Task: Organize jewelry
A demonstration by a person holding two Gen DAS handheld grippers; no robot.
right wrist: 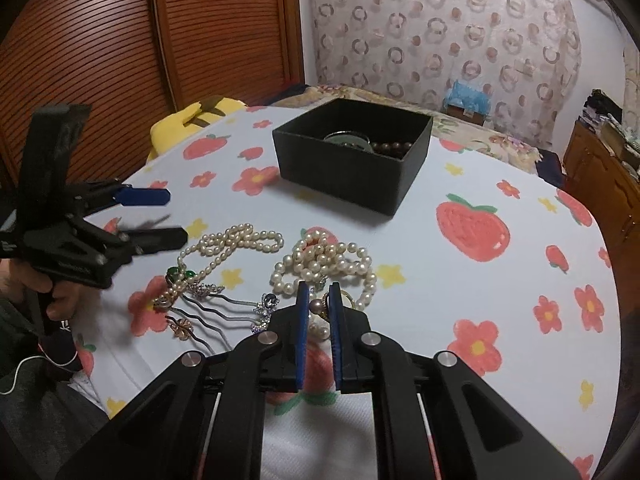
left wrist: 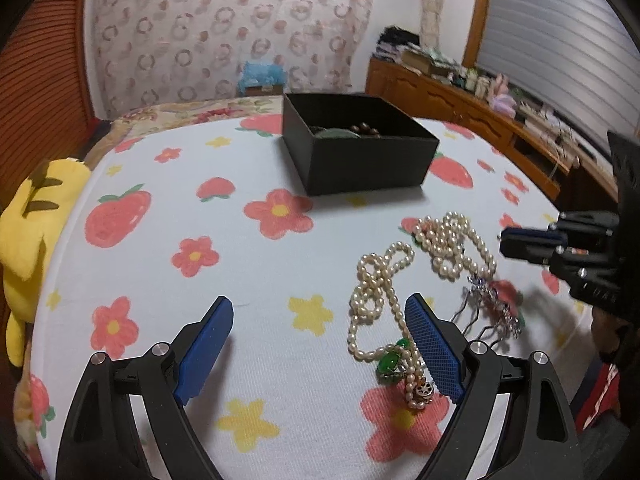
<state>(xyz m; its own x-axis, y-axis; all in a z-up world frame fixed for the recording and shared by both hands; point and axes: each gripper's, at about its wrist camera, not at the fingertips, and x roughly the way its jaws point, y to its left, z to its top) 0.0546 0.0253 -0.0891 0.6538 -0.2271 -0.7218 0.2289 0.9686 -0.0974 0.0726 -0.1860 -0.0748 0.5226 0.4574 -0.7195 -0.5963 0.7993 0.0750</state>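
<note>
A black open box (left wrist: 356, 148) stands on the flowered cloth and holds a green bangle and dark beads (right wrist: 390, 146). In front of it lie a pearl necklace with a green pendant (left wrist: 380, 304), a second pearl necklace (left wrist: 452, 244) and a silver hair comb (left wrist: 492, 312). My left gripper (left wrist: 320, 316) is open, its right finger beside the pendant necklace. My right gripper (right wrist: 320, 292) is nearly shut around a small purple-pearl piece (right wrist: 318, 306) next to the second necklace (right wrist: 328, 264). Whether it grips that piece is unclear. The left gripper also shows in the right wrist view (right wrist: 172, 216).
A yellow plush toy (left wrist: 28, 232) lies at the cloth's left edge. A wooden cabinet (left wrist: 480, 120) with clutter runs along the right. A small gold flower clip (right wrist: 182, 326) lies near the comb (right wrist: 224, 308). A patterned curtain hangs behind.
</note>
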